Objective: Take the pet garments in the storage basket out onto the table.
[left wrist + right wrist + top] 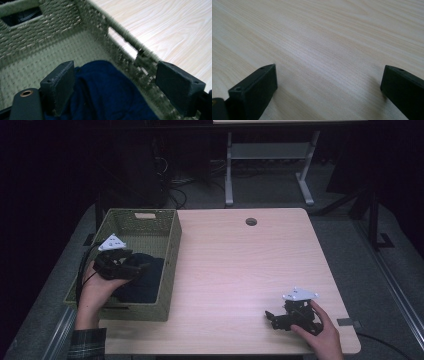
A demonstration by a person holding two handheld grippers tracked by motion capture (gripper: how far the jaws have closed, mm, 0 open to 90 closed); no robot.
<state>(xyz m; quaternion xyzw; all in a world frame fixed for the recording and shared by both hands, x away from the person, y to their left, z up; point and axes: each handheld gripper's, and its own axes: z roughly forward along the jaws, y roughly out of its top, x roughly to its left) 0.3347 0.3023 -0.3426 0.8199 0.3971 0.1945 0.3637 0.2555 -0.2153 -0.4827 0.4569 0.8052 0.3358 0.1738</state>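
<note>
A green woven basket (pixel 171 245) stands on the left side of the light wood table (pixel 240 265). Inside it lies a dark blue cloth (pixel 147 280), which the left gripper view shows bunched on the basket floor (pixel 105 92). My left gripper (pixel 142 268) hovers inside the basket just above the cloth, jaws wide apart, one jaw over the cloth and the other by the basket's right wall (pixel 125 52). My right gripper (pixel 270 316) rests low at the table's front right, open, with bare wood (pixel 324 57) between its jaws.
A round cable hole (pixel 251 221) sits near the table's far edge. Beyond the table stand white desk legs (pixel 229 175) and tangled cables (pixel 175 190) on a dark floor. A cutout handle (pixel 20 15) opens in the basket's far wall.
</note>
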